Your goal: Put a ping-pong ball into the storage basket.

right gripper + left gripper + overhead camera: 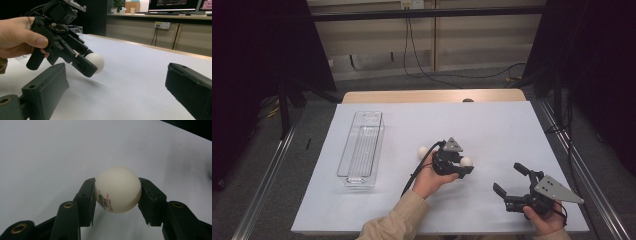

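A white table tennis ball point(117, 189) is pinched between the jaws of the left gripper point(460, 166) and is held just above the white table sheet point(492, 125) — a second ball point(423, 150) lies near it. The right gripper point(508, 179) is kept spread and empty, well apart from the clear plastic tray point(362, 145).

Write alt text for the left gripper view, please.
A white ball with small red and black print is clamped between the two black jaws of the left gripper, which rise from the bottom edge. Behind it lies a plain white table cover, with a dark strip at the top right corner.
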Motion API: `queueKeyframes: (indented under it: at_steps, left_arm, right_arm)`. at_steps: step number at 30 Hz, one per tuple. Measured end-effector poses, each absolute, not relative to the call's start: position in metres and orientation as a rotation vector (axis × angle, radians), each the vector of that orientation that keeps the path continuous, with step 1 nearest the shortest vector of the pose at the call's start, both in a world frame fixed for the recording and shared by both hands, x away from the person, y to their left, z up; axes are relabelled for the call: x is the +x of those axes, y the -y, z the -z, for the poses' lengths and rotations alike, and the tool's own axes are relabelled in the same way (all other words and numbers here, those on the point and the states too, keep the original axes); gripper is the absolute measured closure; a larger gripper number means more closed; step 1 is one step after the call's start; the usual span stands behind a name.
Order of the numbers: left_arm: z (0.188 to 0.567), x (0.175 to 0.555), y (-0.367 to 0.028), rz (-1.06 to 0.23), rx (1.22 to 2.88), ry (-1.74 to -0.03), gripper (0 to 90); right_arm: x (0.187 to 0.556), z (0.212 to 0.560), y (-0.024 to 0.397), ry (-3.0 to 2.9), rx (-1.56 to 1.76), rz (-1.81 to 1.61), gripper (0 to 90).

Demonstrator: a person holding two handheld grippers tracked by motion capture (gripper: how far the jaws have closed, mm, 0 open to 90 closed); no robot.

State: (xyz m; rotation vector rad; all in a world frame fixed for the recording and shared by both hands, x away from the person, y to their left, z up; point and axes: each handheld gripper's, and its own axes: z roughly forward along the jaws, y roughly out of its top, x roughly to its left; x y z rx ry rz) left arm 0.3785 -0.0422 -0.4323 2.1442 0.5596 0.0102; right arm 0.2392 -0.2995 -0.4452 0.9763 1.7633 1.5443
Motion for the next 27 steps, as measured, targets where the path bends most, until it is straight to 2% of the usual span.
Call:
queueKeyframes:
  at_steps: [27]
  left_arm:
    - [0.422,0.387,0.016,-0.01,2.101,-0.626,51.0]
  right_arm:
    - [0.239,0.445,0.299,-1.764,0.978,-1.542,3.2]
